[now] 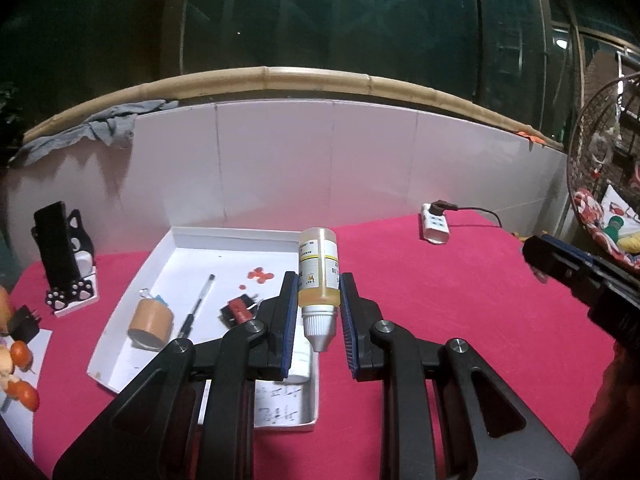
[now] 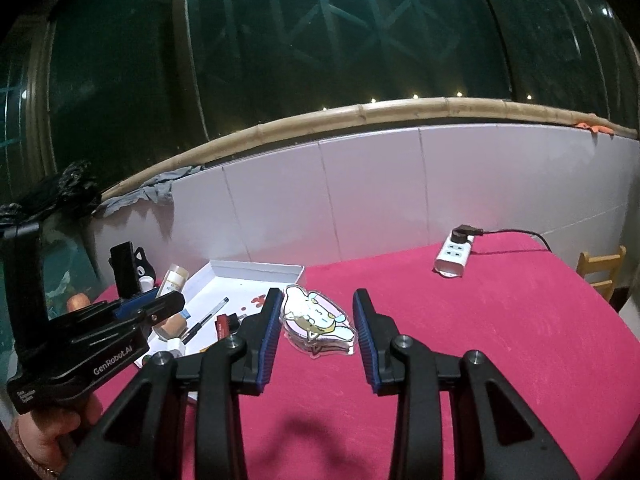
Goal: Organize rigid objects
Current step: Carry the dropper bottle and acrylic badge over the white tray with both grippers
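Note:
My left gripper is shut on a small bottle of yellow liquid, held cap toward me above the right rim of the white tray. The tray holds a tan tape roll, a black pen and a red-and-black item. My right gripper is open, its fingers either side of a clear cartoon-figure plaque lying flat on the pink cloth. The left gripper also shows in the right wrist view with the bottle in it.
A white power strip with a black plug lies at the back right. A black cat phone stand stands left of the tray. Orange toy pieces lie at the far left. A white tiled wall backs the table.

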`<control>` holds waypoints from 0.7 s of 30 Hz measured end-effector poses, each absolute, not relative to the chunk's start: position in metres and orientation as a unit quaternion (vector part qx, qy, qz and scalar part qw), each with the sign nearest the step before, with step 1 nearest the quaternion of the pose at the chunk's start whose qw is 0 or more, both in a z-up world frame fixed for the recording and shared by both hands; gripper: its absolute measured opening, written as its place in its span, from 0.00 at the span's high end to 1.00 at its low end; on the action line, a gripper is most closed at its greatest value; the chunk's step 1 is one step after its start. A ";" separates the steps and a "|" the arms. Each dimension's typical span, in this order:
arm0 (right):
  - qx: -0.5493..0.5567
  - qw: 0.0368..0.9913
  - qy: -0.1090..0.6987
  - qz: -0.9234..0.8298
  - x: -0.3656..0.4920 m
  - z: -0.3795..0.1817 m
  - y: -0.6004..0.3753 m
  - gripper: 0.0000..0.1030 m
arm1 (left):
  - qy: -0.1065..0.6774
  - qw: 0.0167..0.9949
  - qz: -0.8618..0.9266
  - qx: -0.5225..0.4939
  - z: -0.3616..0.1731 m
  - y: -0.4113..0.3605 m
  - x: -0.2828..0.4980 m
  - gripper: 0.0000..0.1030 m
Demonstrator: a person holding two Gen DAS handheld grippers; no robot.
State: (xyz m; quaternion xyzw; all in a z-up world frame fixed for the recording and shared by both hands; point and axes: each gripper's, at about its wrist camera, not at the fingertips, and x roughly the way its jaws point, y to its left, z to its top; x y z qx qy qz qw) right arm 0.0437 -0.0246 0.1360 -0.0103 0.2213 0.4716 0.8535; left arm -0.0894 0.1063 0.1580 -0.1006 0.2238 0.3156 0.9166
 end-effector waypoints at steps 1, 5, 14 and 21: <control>-0.011 0.853 0.219 0.473 0.043 0.137 -0.024 0.66 | 0.223 0.915 0.320 -0.101 0.159 0.108 -0.093 0.81; -0.014 0.850 0.217 0.480 0.038 0.140 -0.018 0.66 | 0.218 0.910 0.335 -0.108 0.160 0.114 -0.107 0.81; -0.028 0.842 0.211 0.496 0.025 0.145 -0.004 0.66 | 0.204 0.903 0.357 -0.123 0.163 0.127 -0.132 0.81; -0.038 0.838 0.203 0.506 0.015 0.152 0.007 0.66 | 0.196 0.901 0.365 -0.130 0.166 0.133 -0.146 0.81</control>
